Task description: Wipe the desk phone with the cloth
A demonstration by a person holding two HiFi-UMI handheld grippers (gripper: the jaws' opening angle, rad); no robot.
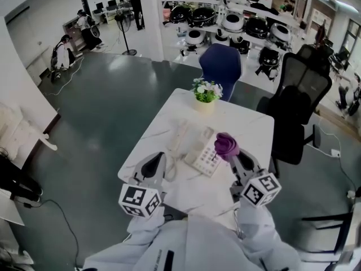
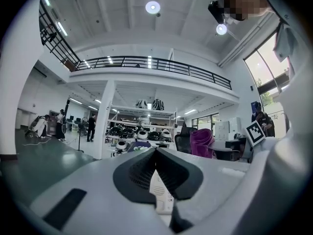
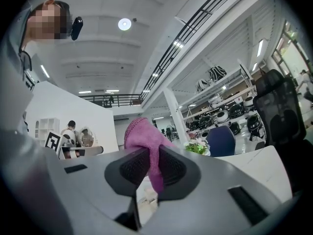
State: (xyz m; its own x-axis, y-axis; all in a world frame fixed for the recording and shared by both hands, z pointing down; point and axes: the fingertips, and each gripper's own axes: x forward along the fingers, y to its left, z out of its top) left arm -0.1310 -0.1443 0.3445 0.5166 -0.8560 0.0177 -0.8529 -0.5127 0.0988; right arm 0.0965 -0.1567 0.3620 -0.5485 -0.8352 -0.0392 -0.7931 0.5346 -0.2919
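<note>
Purple cloth pinched by right gripper fingers; left gripper fingers touch.

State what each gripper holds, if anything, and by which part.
The right gripper pinches the purple cloth by a fold near its middle; a bunch stands above the jaws. The left gripper holds nothing.
</note>
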